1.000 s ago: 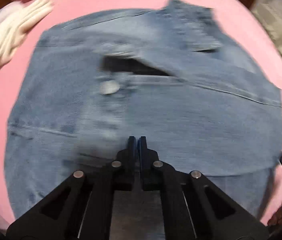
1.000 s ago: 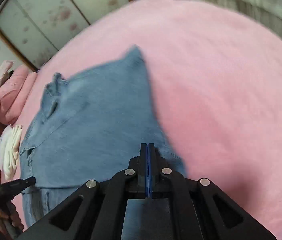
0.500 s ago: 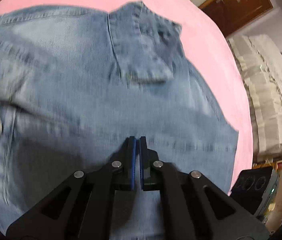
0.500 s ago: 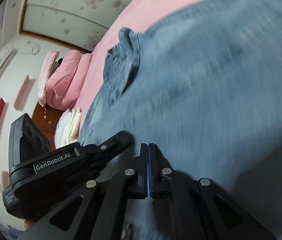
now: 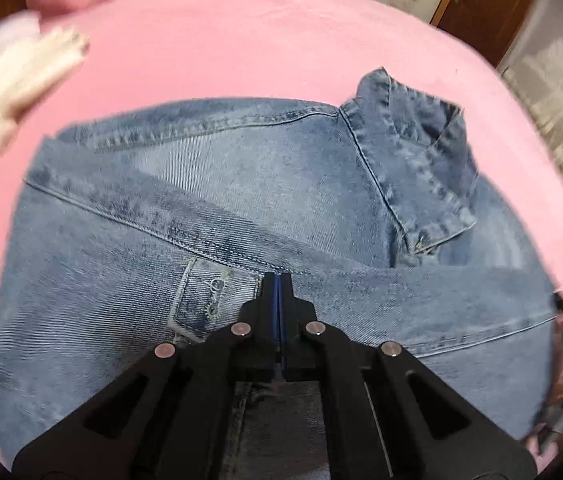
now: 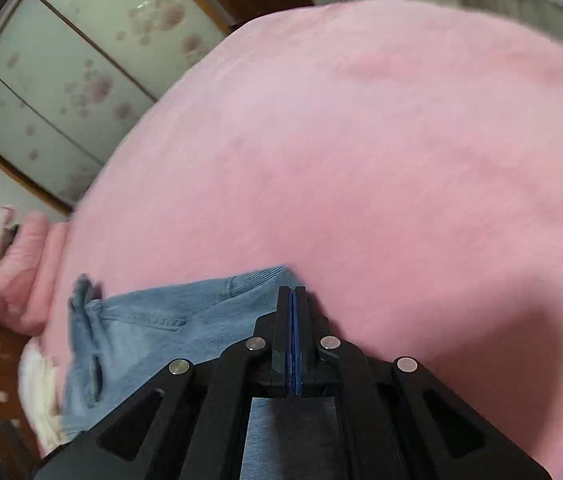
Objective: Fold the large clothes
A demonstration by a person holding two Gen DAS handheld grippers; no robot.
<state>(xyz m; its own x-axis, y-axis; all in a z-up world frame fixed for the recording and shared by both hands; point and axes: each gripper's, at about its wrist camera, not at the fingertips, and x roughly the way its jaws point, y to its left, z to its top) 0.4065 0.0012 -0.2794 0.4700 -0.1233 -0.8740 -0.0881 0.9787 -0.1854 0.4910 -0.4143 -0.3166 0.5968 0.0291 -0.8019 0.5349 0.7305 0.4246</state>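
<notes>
Jeans [image 5: 241, 200] spread flat on pink blanket [image 5: 241, 40], belt loop and seams facing up, one folded corner raised at far right. Left gripper [image 5: 280, 280] pressed together, tips over denim beside stitched patch [image 5: 213, 296]; pinching cloth or not, cannot tell. Right gripper [image 6: 292, 292] likewise pressed together, at jeans' edge. Pink pillow [image 6: 17, 272] and white cloth [image 5: 5, 92] nearby.

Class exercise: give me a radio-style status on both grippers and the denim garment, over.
Left gripper shut, right gripper shut, both over denim. Denim garment partly folded on pink bedspread. White cloth lies clear beside it.
</notes>
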